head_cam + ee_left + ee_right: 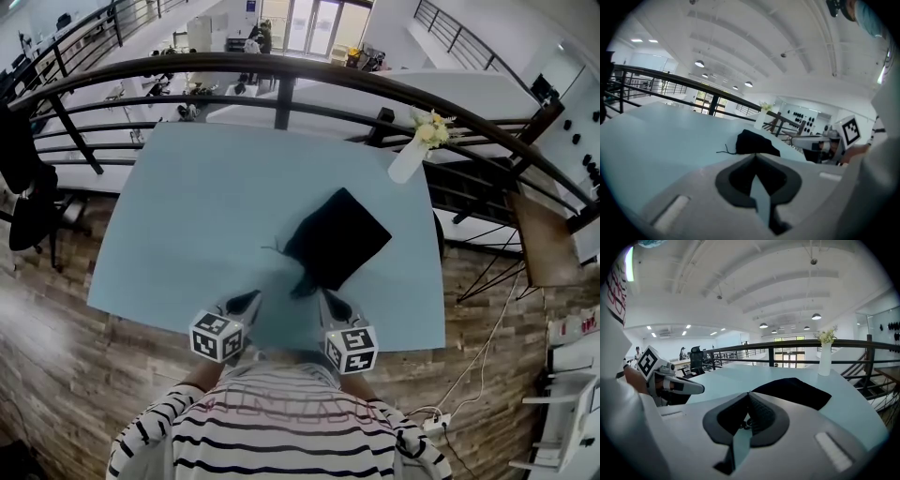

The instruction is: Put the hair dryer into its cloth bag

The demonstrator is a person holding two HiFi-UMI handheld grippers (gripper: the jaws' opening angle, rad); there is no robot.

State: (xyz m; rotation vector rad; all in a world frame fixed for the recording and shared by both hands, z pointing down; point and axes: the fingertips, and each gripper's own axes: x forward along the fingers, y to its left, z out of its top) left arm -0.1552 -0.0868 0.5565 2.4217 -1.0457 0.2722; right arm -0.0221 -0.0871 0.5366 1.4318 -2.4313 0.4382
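Bottom of head view: person's striped shirt (291, 436), a claw in each hand just above it, both at the near edge of the light-blue worktop (187, 216).

Left claw (247, 300) – jaws pressed together, nothing between them; its own view shows the tips meeting. Marker cube (217, 336) sits behind it.

Right claw (332, 302) – jaws also pressed together. A tiny dark curl shows in the gap behind the tips, too small to tell what it is. The two claws are near each other, side by side, both pointing toward the bag.

Black cloth bag (337, 239) lies flat on the worktop just beyond the claws, right of centre, one corner toward the far edge. A thin drawstring (272, 249) trails off its left side. A narrow dark end pokes toward the claws at the bag's near edge. Hair dryer – cannot tell whether it is inside the bag.

Farther back, upper right of the worktop: white vase (409, 161) upright with pale yellow flowers (431, 129), well apart from the bag.

Beyond that a curved dark railing (281, 70), with desks on a lower floor behind it.
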